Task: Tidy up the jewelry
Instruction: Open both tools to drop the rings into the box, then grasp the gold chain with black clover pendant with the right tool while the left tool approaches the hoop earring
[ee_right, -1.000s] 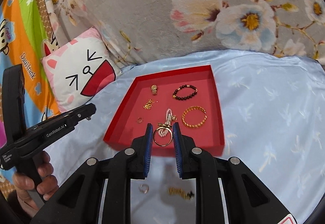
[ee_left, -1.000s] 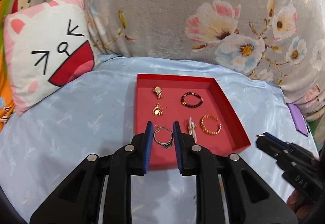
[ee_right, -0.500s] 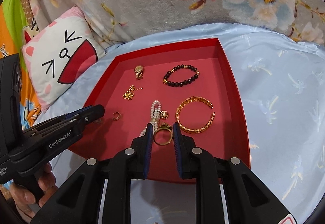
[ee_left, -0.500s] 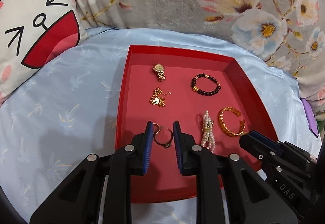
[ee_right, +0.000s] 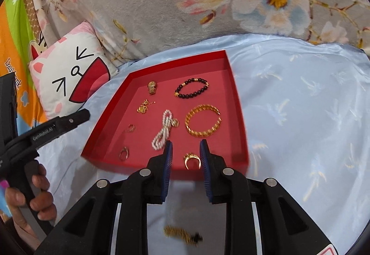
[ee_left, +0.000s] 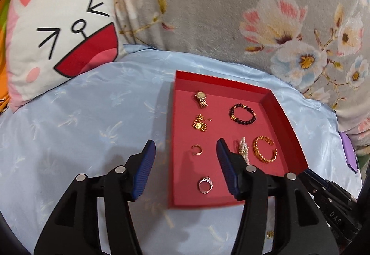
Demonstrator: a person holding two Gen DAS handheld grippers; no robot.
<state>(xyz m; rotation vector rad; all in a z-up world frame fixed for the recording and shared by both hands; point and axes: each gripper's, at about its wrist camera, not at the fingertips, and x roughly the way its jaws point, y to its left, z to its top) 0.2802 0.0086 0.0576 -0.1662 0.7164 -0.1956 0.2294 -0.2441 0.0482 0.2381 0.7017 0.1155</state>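
Note:
A red tray (ee_left: 285, 120) (ee_right: 238, 113) lies on the blue bedsheet and holds jewelry. My left gripper (ee_left: 186, 155) is wide open and empty over the tray's left edge. A silver ring (ee_left: 205, 185) lies on the tray floor below it, also in the right wrist view (ee_right: 124, 153). My right gripper (ee_right: 185, 153) is open over the tray's near edge, with a gold ring (ee_right: 191, 159) lying between its fingers on the tray. Also in the tray are a gold watch (ee_left: 201, 98), a dark bead bracelet (ee_left: 242, 113), a gold bangle (ee_right: 203, 123) and a pearl bracelet (ee_right: 163, 131).
A gold chain (ee_right: 182, 233) lies on the sheet in front of the tray, under my right gripper. A cat-face pillow (ee_left: 62, 44) sits at the left. A grey floral blanket (ee_left: 231, 5) rises behind the tray. A purple object (ee_left: 349, 153) lies at the far right.
Both grippers have opened and pulled back. The silver ring dropped from the left gripper onto the tray; the gold ring dropped from the right one.

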